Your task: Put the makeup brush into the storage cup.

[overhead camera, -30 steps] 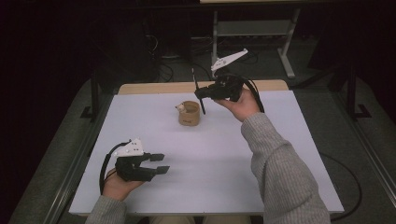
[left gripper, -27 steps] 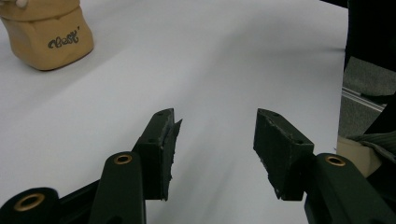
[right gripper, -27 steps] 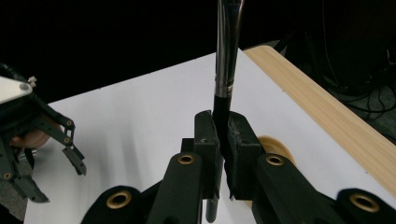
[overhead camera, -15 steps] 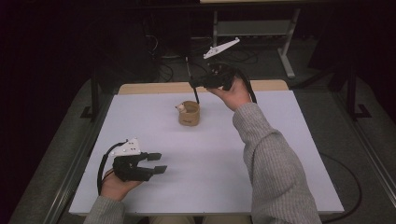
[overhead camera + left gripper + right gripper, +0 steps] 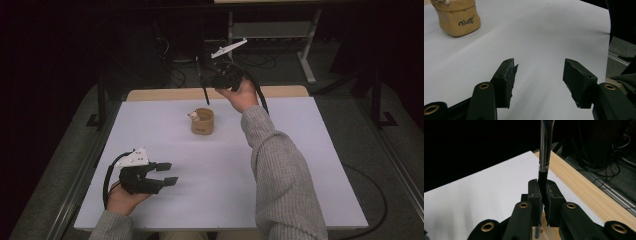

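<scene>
Upper centre: my right gripper (image 5: 212, 82) clamps a brush (image 5: 204, 92) above the cup (image 5: 202, 121), ready to drop it in; lower left, my left gripper (image 5: 167, 173) rests, jaws just widened, empty.

Arm and gripper status: left low and idle, right raised.

I hold the left gripper (image 5: 167, 173) at lower left of the high view, its jaws apart and just been opening, nothing between them. My right gripper (image 5: 209, 80), upper centre, has its jaws clamped on a thin rod (image 5: 544, 157), forearm extended diagonally.
</scene>
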Action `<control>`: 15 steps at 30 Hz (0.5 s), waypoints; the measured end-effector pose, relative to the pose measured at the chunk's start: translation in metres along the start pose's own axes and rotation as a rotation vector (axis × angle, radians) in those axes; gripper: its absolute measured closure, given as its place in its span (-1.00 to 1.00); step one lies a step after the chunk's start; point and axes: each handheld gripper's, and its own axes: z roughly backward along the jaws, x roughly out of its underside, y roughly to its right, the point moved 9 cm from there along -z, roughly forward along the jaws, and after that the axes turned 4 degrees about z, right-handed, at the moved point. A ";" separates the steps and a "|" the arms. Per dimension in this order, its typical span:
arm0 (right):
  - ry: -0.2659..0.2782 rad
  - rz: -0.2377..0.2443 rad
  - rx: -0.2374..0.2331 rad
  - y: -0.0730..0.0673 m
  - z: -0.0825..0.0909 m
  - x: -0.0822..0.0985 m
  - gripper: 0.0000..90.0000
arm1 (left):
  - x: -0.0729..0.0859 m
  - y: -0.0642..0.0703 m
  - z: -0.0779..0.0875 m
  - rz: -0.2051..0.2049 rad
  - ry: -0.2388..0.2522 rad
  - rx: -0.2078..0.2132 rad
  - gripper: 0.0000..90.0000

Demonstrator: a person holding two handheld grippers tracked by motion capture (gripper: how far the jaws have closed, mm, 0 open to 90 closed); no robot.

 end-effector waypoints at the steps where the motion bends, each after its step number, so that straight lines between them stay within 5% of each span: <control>1: -0.005 -0.003 0.005 0.002 -0.002 0.002 0.85 | 0.000 0.000 0.000 0.001 0.003 0.000 -0.07; 15: -0.045 -0.020 0.026 0.009 -0.036 0.017 0.85 | 0.000 -0.002 0.002 0.015 0.008 -0.010 -0.19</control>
